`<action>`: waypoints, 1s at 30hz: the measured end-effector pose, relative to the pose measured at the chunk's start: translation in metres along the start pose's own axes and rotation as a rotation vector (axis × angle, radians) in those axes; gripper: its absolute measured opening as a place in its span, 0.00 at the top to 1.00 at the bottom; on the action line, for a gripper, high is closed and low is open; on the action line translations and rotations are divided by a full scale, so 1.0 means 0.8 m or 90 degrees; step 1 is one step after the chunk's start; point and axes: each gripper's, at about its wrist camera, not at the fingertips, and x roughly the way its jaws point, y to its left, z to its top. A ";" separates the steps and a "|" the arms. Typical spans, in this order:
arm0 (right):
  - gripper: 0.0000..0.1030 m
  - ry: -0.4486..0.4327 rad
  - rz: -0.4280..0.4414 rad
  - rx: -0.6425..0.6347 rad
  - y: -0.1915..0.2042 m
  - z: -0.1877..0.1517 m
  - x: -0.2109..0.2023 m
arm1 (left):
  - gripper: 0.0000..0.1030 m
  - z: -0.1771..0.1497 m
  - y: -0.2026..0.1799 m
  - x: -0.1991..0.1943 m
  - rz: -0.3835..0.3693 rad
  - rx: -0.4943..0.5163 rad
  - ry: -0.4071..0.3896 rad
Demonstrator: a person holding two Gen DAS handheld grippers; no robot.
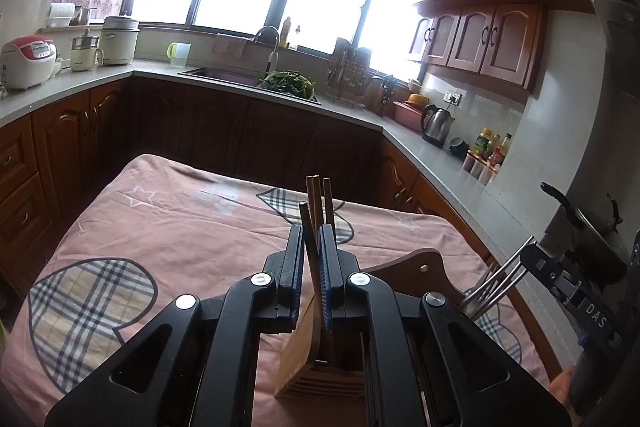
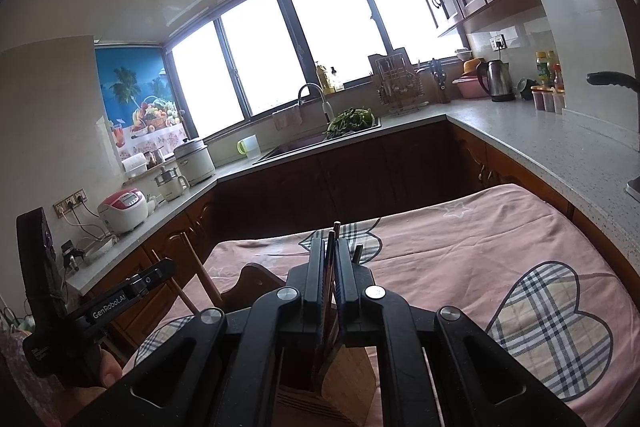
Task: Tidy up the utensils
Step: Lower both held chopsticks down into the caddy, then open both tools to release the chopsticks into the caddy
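Observation:
My left gripper (image 1: pixel 311 233) is shut on several brown chopsticks (image 1: pixel 316 211) that stand upright above a wooden utensil holder (image 1: pixel 304 351) on the pink cloth. In the left wrist view my right gripper (image 1: pixel 532 255) shows at the right, shut on metal utensils (image 1: pixel 504 279) over the holder's other side. In the right wrist view my right gripper (image 2: pixel 330 247) is shut on thin metal handles (image 2: pixel 331 243), with the holder (image 2: pixel 348 375) below it. My left gripper (image 2: pixel 160 273) shows at the left there, holding the chopsticks (image 2: pixel 204 275).
The table has a pink cloth (image 1: pixel 160 227) with plaid hearts. Kitchen counters (image 1: pixel 440 155) ring the table, with a sink (image 1: pixel 224 75), a kettle (image 1: pixel 436 125), a rice cooker (image 1: pixel 28 61) and bottles (image 1: pixel 490 147). A pan handle (image 1: pixel 560 201) juts out at the right.

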 end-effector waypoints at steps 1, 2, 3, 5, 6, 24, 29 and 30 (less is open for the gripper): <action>0.94 0.001 0.001 0.000 0.000 0.000 -0.001 | 0.93 -0.001 0.001 0.000 0.000 -0.001 0.002; 0.94 0.001 0.001 0.002 0.000 0.000 -0.002 | 0.92 -0.001 0.001 0.000 -0.001 -0.001 0.004; 0.94 0.002 0.003 0.004 -0.001 0.000 -0.002 | 0.91 -0.002 0.000 0.000 0.000 -0.001 0.006; 0.93 0.001 0.005 0.009 -0.003 0.001 -0.004 | 0.84 -0.002 0.000 0.001 0.000 -0.003 0.011; 0.93 0.000 0.006 0.011 -0.003 0.001 -0.005 | 0.77 -0.003 0.000 0.000 0.001 -0.003 0.012; 0.38 -0.058 0.009 0.018 0.004 0.013 -0.042 | 0.37 -0.009 0.013 -0.029 0.018 -0.010 -0.001; 0.26 -0.062 0.007 0.031 -0.001 0.011 -0.054 | 0.18 -0.014 0.013 -0.049 0.022 -0.004 -0.014; 0.20 -0.064 0.007 0.032 -0.001 0.010 -0.057 | 0.16 -0.015 0.012 -0.054 0.024 0.001 -0.019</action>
